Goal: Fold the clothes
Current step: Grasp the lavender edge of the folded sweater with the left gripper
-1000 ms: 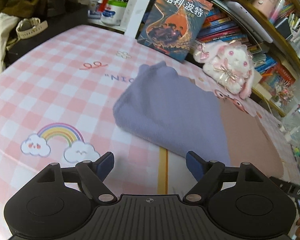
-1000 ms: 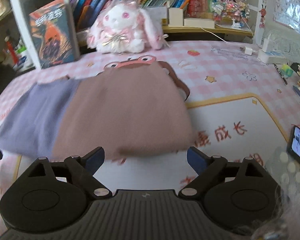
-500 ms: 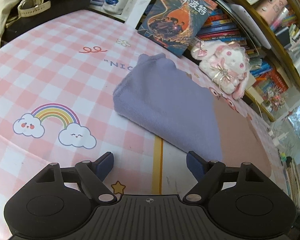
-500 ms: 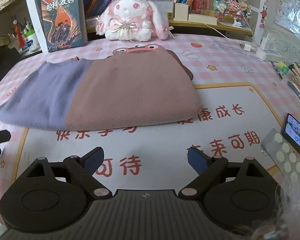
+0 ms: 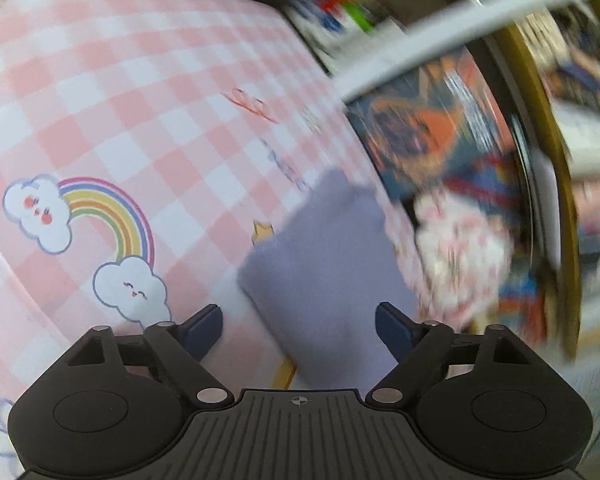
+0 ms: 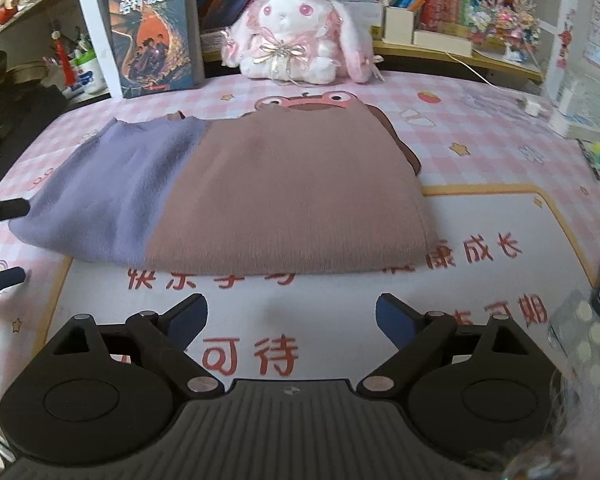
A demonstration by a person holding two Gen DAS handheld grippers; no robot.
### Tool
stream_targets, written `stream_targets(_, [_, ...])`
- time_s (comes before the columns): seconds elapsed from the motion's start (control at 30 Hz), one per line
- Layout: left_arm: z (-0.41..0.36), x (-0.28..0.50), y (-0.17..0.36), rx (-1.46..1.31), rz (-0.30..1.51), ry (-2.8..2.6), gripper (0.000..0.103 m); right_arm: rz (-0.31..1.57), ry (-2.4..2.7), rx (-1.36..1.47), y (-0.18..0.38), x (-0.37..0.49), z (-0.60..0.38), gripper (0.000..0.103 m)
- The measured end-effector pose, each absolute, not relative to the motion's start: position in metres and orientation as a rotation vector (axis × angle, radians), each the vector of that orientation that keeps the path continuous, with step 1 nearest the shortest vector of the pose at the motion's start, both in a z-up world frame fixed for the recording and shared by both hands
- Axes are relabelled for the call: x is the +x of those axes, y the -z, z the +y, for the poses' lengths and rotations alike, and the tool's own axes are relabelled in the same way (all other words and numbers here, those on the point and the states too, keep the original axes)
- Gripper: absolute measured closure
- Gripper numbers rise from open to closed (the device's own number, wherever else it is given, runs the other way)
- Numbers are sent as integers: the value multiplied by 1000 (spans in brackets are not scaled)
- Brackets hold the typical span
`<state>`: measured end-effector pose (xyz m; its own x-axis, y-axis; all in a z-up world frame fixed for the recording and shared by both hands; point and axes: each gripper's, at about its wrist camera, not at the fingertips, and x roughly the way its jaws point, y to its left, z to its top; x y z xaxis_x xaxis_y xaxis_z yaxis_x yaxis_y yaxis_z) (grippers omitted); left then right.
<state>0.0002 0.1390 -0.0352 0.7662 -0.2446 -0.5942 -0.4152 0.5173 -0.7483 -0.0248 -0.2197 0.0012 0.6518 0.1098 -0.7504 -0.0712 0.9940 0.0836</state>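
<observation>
One garment (image 6: 236, 196) lies flat on the counter (image 6: 480, 152), a knitted piece in two colours: lavender on the left part, dusty brown on the right. It sits as a tidy trapezoid with straight edges, its far edge close to a plush rabbit (image 6: 296, 40) and an upright book (image 6: 154, 36). The shape would suit a piece already doubled over just as well as one laid out smooth for another fold; how many layers lie there I cannot tell.

Both pairs of tongs are wide apart and hold nothing. The right tongs (image 6: 290, 320) hover over the printed mat near the garment's near hem, clear of it. The left tongs (image 5: 298, 330) sit at the lavender end, and that view is smeared by motion.

The knit looks soft, fuzzy and light, thick enough to hold a crease loosely, limp enough to sag if lifted by one point. I judge it will not slip much on the mat. The best holds are the two corners of one edge, pinching through all layers, one pair of tongs per corner, so that the cloth lifts evenly.
</observation>
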Motion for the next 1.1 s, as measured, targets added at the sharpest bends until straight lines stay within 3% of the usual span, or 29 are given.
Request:
stream_targets(0.17, [143,7,41,-1188,651,-223,28,846,-152,53,-5,-12,-236,18])
stream_targets(0.3, [142,14,42,-1229,615,-291,34,838,-192,57,-8,-3,-250,48])
stream_targets(0.43, [128,17,26,-1089,590,-275,70,818,-145,82,-12,8,-273,68])
stream_targets(0.5, [120,18,17,-1017,578,-266,77,810,-117,101,-13,14,-285,76])
stream_targets(0.57, [113,20,9,-945,564,-257,85,810,-73,102,-12,19,-295,74])
stream_targets(0.67, [89,21,-18,-714,514,-148,84,827,-51,133,-10,27,-309,73])
stream_targets(1.1, [104,31,30,-846,669,-192,66,892,-100,146,1,37,-312,73])
